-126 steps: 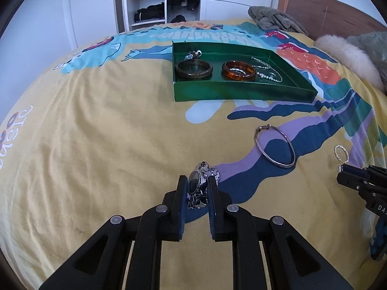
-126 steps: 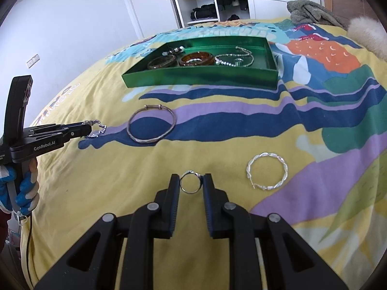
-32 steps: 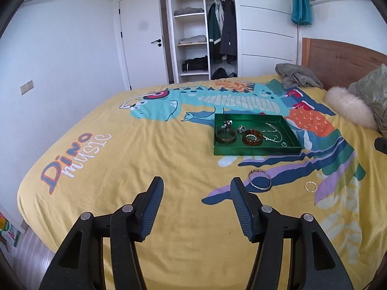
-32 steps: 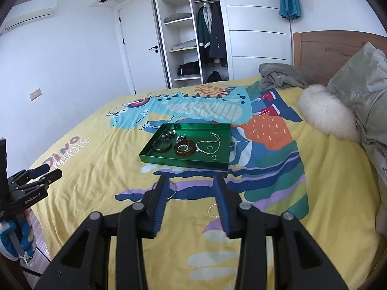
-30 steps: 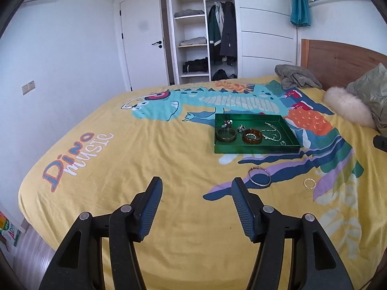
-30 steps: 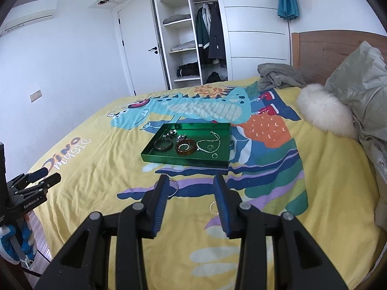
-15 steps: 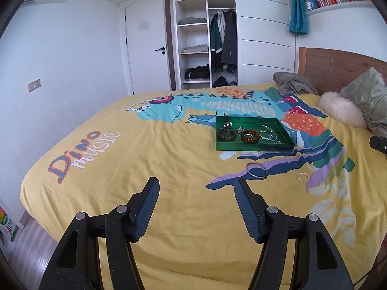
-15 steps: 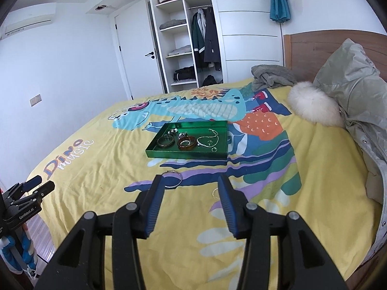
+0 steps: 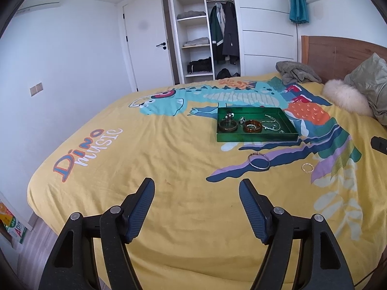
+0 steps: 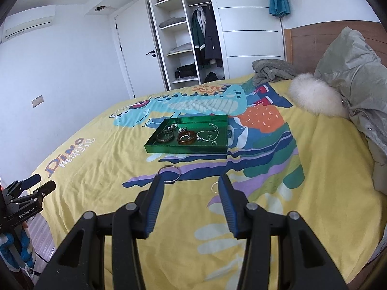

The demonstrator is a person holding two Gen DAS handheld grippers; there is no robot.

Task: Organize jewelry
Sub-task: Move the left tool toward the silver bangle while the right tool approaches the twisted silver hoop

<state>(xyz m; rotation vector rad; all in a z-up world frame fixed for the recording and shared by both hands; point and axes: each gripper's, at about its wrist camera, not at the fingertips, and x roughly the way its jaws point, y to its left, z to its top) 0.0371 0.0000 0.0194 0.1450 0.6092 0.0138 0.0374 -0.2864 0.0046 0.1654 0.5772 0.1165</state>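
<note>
Out on the yellow bed (image 9: 154, 149), a silver bangle (image 9: 259, 161) and small ring (image 9: 307, 168) lie short of the green tray (image 9: 256, 137). My left claw (image 9: 196, 208), just widening, and right claw (image 10: 191, 204) both gape empty. I should approach low and pinch the bangle's rim.

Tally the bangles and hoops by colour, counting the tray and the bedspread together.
Dark brown: 1, dark bangle in the tray
Amber: 1, amber bangle in the tray
Silver: 2, silver bangle and small hoop on the bedspread
Total: 4
</note>
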